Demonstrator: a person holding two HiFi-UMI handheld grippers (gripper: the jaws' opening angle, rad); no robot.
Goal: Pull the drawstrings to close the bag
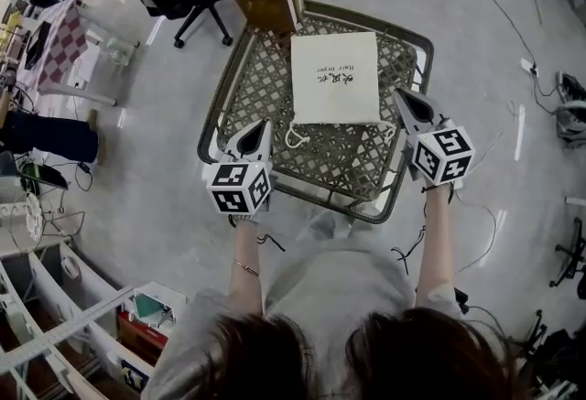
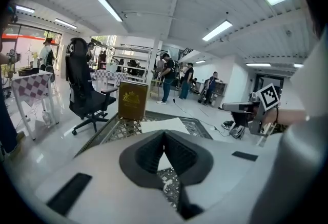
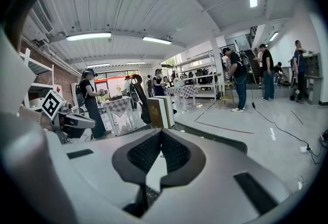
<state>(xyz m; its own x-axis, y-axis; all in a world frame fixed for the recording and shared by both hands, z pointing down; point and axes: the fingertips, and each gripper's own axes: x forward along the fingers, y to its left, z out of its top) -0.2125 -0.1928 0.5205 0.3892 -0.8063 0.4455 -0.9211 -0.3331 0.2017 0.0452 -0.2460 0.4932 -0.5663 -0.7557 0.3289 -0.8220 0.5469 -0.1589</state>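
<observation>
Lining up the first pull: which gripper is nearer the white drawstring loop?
The left gripper: the drawstring loop lies off the near-left corner of the bag, just beside its shut jaws; the right gripper sits past the opposite edge.

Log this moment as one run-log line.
bag: flat on table | drawstrings: loose at near edge, ungrasped | left gripper: shut, empty | right gripper: shut, empty

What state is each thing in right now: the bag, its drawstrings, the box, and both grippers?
Bag: lying flat on the lattice table, near edge not gathered.
Drawstrings: slack on the table at the bag's near edge, not gripped.
Brown box: standing upright at the table's far edge.
Left gripper: jaws together, empty, short of the bag.
Right gripper: jaws together, empty, beside the bag's right edge.
</observation>
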